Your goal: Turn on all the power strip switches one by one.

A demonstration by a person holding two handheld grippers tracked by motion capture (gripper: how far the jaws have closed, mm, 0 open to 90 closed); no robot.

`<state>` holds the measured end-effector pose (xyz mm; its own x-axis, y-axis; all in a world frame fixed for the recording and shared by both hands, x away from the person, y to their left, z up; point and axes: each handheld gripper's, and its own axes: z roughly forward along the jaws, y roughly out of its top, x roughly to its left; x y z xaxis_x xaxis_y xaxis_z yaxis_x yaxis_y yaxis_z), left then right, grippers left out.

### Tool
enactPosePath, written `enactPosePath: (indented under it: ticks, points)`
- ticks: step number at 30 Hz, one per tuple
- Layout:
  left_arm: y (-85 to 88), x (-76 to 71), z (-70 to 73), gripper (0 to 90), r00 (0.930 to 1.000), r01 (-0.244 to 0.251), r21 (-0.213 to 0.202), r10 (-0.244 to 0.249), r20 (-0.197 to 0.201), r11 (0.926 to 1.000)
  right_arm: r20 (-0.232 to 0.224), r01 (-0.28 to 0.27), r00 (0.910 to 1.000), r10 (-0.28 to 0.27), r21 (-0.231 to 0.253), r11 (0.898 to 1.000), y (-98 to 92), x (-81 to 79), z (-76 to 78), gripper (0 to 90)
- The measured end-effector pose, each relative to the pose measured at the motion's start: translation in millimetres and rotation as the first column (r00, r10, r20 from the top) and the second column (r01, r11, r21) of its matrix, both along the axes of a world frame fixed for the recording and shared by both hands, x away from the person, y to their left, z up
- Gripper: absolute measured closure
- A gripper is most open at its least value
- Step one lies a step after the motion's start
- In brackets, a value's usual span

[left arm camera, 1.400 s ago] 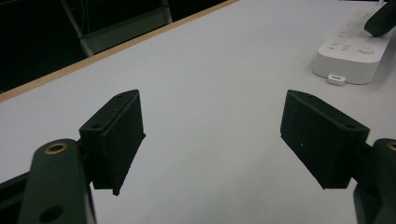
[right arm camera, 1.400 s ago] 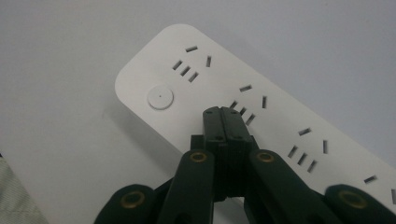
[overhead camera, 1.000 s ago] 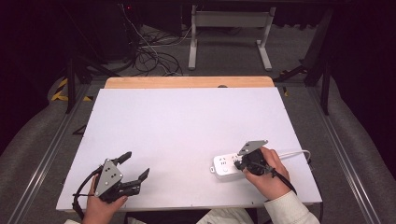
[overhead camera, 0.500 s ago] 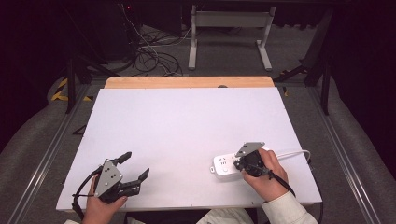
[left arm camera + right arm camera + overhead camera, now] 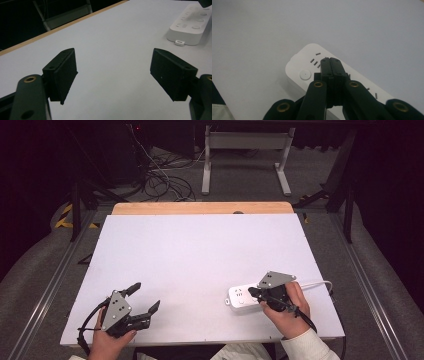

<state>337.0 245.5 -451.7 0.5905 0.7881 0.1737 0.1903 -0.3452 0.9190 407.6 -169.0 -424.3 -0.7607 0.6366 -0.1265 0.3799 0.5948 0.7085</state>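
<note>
I hold a black two-jaw gripper in each hand over a flat white table top (image 5: pixel 200 265) with a light wooden strip along its far edge. My left gripper (image 5: pixel 145 301) sits near the table's 7 o'clock corner, its grey three-cornered plate facing up, and its jaws are spread wide apart with nothing between them; in the left gripper view the left gripper (image 5: pixel 113 72) shows two black pads (image 5: pixel 63 72) standing well apart over bare table, pointing toward 2 o'clock. My right gripper (image 5: pixel 251 291) is at about 5 o'clock on the table, held in my right hand (image 5: pixel 287 312), whose white sleeve comes in from the bottom edge. Its jaws are pressed together, tip to tip, with nothing caught between them, and in the right gripper view the right gripper (image 5: pixel 330 61) has its closed tips lying over the top face of a white rectangular plastic power strip (image 5: pixel 312 67), just beside the round button (image 5: pixel 305 74) at the strip's end. I cannot tell whether the tips touch the surface or sit just above it. The power strip (image 5: pixel 240 296) lies flat on the table at 5 o'clock, its white cord (image 5: pixel 315 283) running off toward 3 o'clock. From my left gripper view the power strip (image 5: pixel 192 25) shows at 1 o'clock, well apart from my left jaws.
</note>
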Motion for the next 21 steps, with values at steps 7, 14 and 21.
enactPosePath:
  ticks: [7,14,21]
  points:
    - [-0.2,0.0,-0.1,22.1,1.0000,-0.001,-0.001,0.001,-0.001,1.0000,-0.004,-0.043,0.9991,0.043,0.028,0.999,4.6,0.0,-1.1,90.0]
    - [0.0,0.0,0.0,22.1,1.0000,0.000,-0.001,0.000,-0.001,1.0000,-0.051,-0.080,0.9954,0.081,0.019,0.997,17.4,2.0,-12.6,90.0]
    - [0.1,0.1,-0.1,22.1,1.0000,0.001,0.001,-0.001,-0.002,1.0000,-0.084,-0.084,0.9930,0.084,0.001,0.996,20.7,5.7,-19.7,90.0]
